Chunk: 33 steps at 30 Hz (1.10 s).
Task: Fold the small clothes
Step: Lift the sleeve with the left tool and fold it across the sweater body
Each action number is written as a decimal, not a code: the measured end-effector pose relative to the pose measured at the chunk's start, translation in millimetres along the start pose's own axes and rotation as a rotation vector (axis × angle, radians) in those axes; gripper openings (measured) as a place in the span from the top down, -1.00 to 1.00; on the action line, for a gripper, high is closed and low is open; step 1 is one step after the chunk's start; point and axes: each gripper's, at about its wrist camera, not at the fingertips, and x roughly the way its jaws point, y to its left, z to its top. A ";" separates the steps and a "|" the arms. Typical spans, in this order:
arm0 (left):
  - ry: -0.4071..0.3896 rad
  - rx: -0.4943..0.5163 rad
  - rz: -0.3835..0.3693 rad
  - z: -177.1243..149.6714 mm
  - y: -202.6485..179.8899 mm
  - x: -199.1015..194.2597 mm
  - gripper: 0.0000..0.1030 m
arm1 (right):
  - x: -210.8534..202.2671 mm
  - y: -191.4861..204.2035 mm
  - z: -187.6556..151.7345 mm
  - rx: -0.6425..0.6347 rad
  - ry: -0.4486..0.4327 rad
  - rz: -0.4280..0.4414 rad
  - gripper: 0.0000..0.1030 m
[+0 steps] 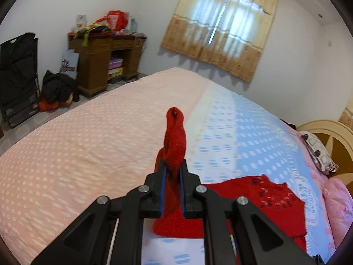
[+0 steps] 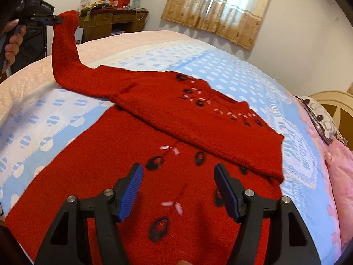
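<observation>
A red knit sweater [image 2: 176, 176] with black and pink embroidery lies on the bed, its right side folded across the body. My left gripper [image 1: 173, 170] is shut on the cuff of the sweater's left sleeve [image 1: 175, 137] and holds it lifted above the bed; in the right wrist view the sleeve [image 2: 66, 50] rises to that gripper [image 2: 57, 19] at the upper left. My right gripper [image 2: 178, 170] is open and empty, hovering just above the sweater's body.
The bed [image 2: 55, 110] has a blue, white and pink dotted cover. Pillows [image 2: 324, 121] and a headboard [image 2: 337, 103] are at the right. A wooden desk [image 1: 99, 66] with clutter, a black rack [image 1: 17, 77] and a curtained window [image 1: 220, 26] stand behind.
</observation>
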 end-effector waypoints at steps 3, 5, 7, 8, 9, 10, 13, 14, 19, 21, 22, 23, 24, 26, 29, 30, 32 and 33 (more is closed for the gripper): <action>-0.010 0.014 -0.026 2.4 -21.4 -4.0 0.79 | -3.8 -10.7 -6.0 0.015 0.006 -0.012 -0.31; -0.012 0.019 -0.038 4.4 -35.2 -3.7 0.79 | -5.9 -14.5 -10.2 0.018 0.011 -0.015 -0.31; -0.008 0.021 -0.053 5.6 -44.2 -2.9 0.79 | -9.5 -17.8 -14.5 0.023 0.011 -0.017 -0.31; -0.008 0.025 -0.059 5.9 -49.7 -2.7 0.79 | -12.0 -20.0 -17.1 0.027 0.010 -0.018 -0.31; -0.011 0.035 -0.063 5.7 -55.3 -3.0 0.79 | -14.5 -21.9 -19.2 0.029 0.009 -0.018 -0.31; -0.012 0.041 -0.067 4.5 -60.7 -3.8 0.79 | -16.4 -24.0 -21.3 0.032 0.006 -0.019 -0.31; -0.008 0.059 -0.093 2.1 -80.0 -5.0 0.79 | -22.5 -31.9 -27.6 0.047 -0.001 -0.019 -0.31; -0.007 0.063 -0.102 1.6 -86.0 -6.0 0.79 | -24.5 -34.1 -29.5 0.050 -0.003 -0.021 -0.31; -0.020 0.095 -0.130 3.9 -117.1 -10.6 0.79 | -32.4 -46.0 -40.2 0.082 -0.009 -0.026 -0.31; -0.025 0.104 -0.143 6.3 -128.2 -12.4 0.79 | -35.3 -48.4 -44.7 0.086 -0.010 -0.026 -0.31; -0.028 0.108 -0.149 7.5 -135.0 -13.6 0.79 | -37.0 -49.1 -46.8 0.087 -0.012 -0.027 -0.31; -0.031 0.111 -0.157 8.4 -141.9 -14.5 0.79 | -38.4 -49.6 -48.3 0.088 -0.013 -0.027 -0.31; -0.032 0.115 -0.167 8.6 -148.4 -16.2 0.79 | -40.1 -50.7 -50.3 0.092 -0.015 -0.025 -0.31; -0.036 0.128 -0.185 6.9 -160.9 -19.8 0.79 | -43.0 -53.4 -52.8 0.101 -0.021 -0.024 -0.31; -0.032 0.151 -0.214 2.2 -180.0 -24.3 0.79 | -45.5 -57.9 -57.4 0.116 -0.025 -0.020 -0.31; -0.031 0.158 -0.220 0.7 -185.5 -25.6 0.79 | -46.0 -59.6 -59.1 0.122 -0.025 -0.019 -0.31; -0.028 0.170 -0.231 0.1 -193.4 -26.6 0.79 | -46.3 -61.3 -62.6 0.126 -0.024 -0.018 -0.31; -0.027 0.174 -0.235 0.0 -199.2 -27.0 0.79 | -46.8 -61.9 -64.7 0.128 -0.023 -0.019 -0.31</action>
